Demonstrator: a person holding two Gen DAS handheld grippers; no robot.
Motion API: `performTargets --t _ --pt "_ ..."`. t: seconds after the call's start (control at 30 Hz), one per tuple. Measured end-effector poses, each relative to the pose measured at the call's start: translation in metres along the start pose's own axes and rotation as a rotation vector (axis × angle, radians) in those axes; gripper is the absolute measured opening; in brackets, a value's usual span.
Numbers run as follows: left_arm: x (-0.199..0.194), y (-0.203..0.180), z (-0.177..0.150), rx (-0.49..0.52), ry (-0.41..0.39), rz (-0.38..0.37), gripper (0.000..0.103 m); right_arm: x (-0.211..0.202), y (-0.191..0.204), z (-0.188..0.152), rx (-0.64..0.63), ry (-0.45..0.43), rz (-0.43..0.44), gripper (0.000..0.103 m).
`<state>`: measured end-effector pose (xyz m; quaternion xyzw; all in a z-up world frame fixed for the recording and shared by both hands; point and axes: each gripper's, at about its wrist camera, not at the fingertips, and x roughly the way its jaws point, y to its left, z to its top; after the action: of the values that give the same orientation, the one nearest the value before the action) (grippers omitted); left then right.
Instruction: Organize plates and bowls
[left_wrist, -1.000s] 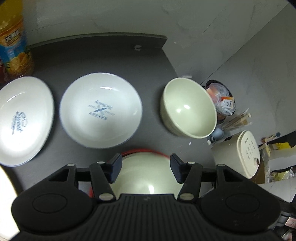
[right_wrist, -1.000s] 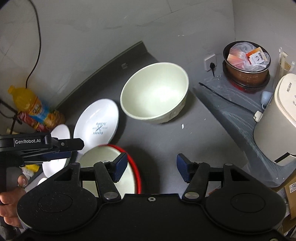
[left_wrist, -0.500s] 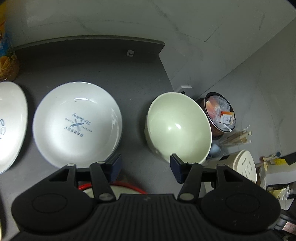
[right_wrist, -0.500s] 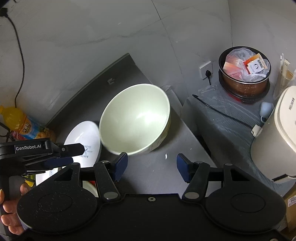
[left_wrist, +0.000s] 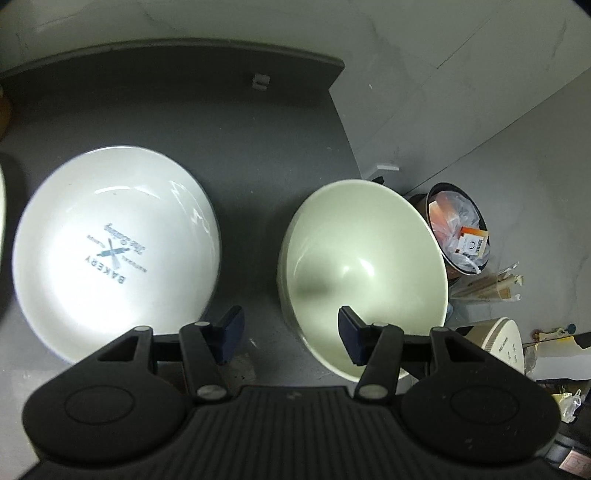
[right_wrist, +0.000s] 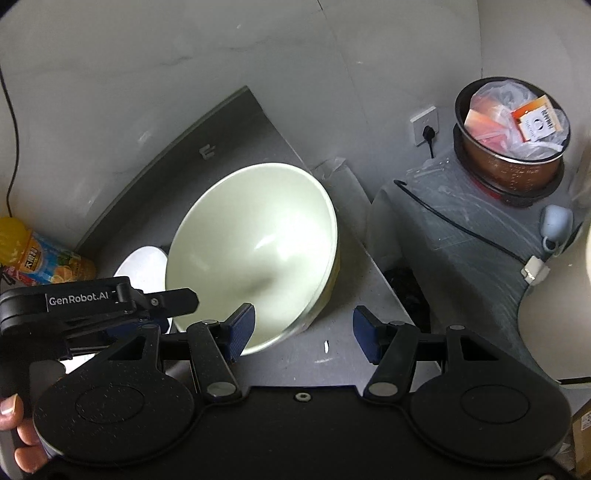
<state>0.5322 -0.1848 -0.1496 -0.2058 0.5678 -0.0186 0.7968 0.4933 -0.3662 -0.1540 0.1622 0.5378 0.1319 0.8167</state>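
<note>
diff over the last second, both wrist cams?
Both grippers advanced toward the pale green bowl: left gripper now has its right finger over the bowl's near rim, right gripper its left finger. The red-rimmed bowl dropped out of view. Nothing grasped; both open. Bakery plate unmoved.

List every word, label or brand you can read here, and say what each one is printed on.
"BAKERY": upside down on the white plate; the script and small print beside it are too blurred to read.
"GenRobot.AI": on the left tongs, seen from the right wrist.
Juice bottle label: characters too blurred.
Packet in the pot: print too small.
Rice cooker lettering: unreadable.
</note>
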Motion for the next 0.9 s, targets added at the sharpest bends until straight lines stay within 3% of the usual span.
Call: performTargets --t 0.17,0.27,0.37,0.4,0.57,0.73,0.9 --pt "0.012 -0.003 0.004 -0.015 0.013 -0.012 0.050 0.015 0.000 0.003 0.012 0.016 0.008 0.058" --pt "0.018 -0.006 0.005 -0.013 0.030 -0.016 0.041 0.022 0.000 0.003 0.010 0.027 0.016 0.057" --pt "0.024 -0.010 0.004 0.004 0.026 0.001 0.032 0.028 -0.002 0.003 0.016 0.043 0.019 0.044" --pt "0.026 -0.009 0.003 0.000 0.030 0.011 0.027 0.030 -0.003 0.003 0.020 0.052 0.021 0.035" --pt "0.031 -0.001 0.003 -0.055 0.052 0.014 0.014 0.032 -0.002 0.002 0.019 0.046 0.020 0.034" --pt "0.031 -0.002 0.002 -0.054 0.076 0.029 0.013 0.027 0.000 0.002 -0.013 0.024 0.015 0.031" --pt "0.012 -0.007 -0.004 -0.027 0.046 0.032 0.013 0.014 0.006 -0.002 -0.043 -0.024 0.027 0.030"
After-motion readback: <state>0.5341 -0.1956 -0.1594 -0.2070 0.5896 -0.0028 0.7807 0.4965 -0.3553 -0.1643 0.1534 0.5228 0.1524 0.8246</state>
